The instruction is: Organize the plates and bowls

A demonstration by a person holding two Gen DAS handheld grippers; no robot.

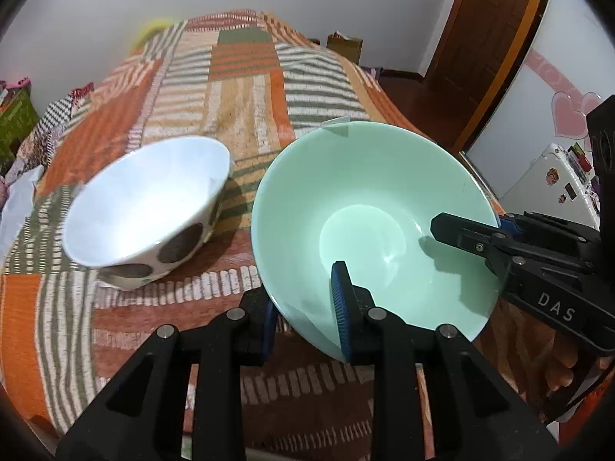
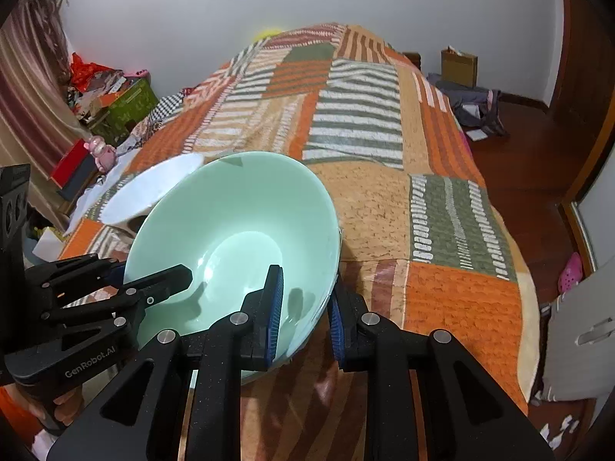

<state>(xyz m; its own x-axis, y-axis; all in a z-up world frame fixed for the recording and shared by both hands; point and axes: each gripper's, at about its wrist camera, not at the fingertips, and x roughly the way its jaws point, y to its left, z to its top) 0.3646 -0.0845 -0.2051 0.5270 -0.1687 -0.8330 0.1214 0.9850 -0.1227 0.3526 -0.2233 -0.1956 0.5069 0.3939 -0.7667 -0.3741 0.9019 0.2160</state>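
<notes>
A mint-green bowl (image 1: 369,207) is held tilted above the patchwork bedspread (image 1: 246,88). My left gripper (image 1: 305,307) is shut on the bowl's near rim, one finger inside and one outside. My right gripper (image 2: 303,307) is shut on the bowl's (image 2: 238,226) opposite rim in the same way; it shows in the left wrist view (image 1: 469,236) reaching in from the right. A white bowl with dark dots (image 1: 150,203) sits on the bed left of the green bowl; it also shows in the right wrist view (image 2: 150,188), partly hidden behind the green bowl.
The bedspread (image 2: 384,192) stretches far ahead. Boxes and clutter (image 2: 115,96) stand at the bed's left side. A wooden floor with a bag (image 2: 476,111) lies to the right. A white fridge with stickers (image 1: 557,180) and a door (image 1: 484,27) are at right.
</notes>
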